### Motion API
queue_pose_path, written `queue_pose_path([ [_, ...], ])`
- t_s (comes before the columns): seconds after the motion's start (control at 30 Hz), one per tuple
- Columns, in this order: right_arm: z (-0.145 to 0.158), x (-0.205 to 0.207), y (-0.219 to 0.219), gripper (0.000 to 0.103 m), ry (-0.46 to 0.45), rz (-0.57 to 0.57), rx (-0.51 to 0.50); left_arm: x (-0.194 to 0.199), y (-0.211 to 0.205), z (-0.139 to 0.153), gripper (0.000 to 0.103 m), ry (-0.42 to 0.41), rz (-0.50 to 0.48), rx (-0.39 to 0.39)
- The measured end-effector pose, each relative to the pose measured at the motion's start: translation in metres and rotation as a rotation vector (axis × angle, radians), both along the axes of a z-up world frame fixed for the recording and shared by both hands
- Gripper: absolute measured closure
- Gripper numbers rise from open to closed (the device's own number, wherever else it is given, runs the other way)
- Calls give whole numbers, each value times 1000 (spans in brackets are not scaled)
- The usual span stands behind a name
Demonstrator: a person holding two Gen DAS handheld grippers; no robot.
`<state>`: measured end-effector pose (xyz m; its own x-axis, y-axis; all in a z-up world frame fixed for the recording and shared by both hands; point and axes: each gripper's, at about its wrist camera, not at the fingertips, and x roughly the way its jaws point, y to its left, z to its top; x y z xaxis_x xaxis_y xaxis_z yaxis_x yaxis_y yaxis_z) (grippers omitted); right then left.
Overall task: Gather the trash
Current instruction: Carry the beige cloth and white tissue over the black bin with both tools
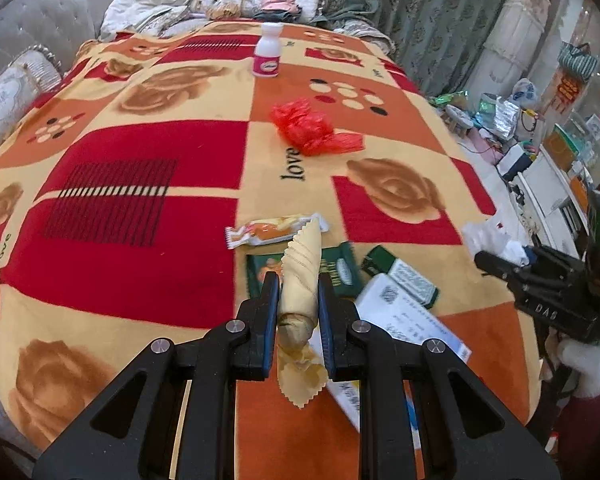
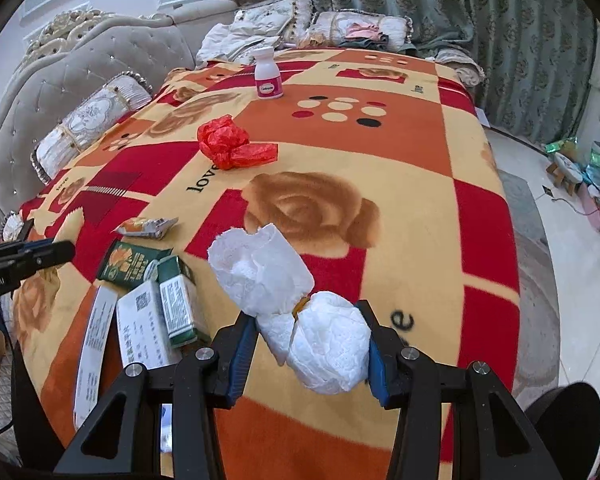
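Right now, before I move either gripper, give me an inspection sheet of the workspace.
Surface: patterned blanket over a bed.
Job's things: beige wrapper and white tissue wad held; red plastic bag, snack packet, green packets, paper slips, white bottle lying loose.
Clutter: pillows at the headboard.
Grippers: left gripper shut on wrapper; right gripper shut on tissue.
Cables: thin cord on the floor.
Surroundings: green curtains, floor clutter.
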<state>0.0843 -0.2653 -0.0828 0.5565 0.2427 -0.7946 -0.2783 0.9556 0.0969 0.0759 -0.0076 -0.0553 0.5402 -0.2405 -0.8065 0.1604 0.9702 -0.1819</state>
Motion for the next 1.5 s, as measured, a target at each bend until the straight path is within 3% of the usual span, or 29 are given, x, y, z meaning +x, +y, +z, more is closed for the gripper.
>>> queue_pose_path([
  [0.3,2,-23,-13,57,7,-32,15,-10,-33,14,87,-26,-53,-16],
  [1.1,7,-58,-60,57,9,-127,19,-17,-121,18,87,-15,-202,-47],
  [1.5,5,-79,-108,57,15,-223,16,-23,-177,22,87,-15,-304,-52],
])
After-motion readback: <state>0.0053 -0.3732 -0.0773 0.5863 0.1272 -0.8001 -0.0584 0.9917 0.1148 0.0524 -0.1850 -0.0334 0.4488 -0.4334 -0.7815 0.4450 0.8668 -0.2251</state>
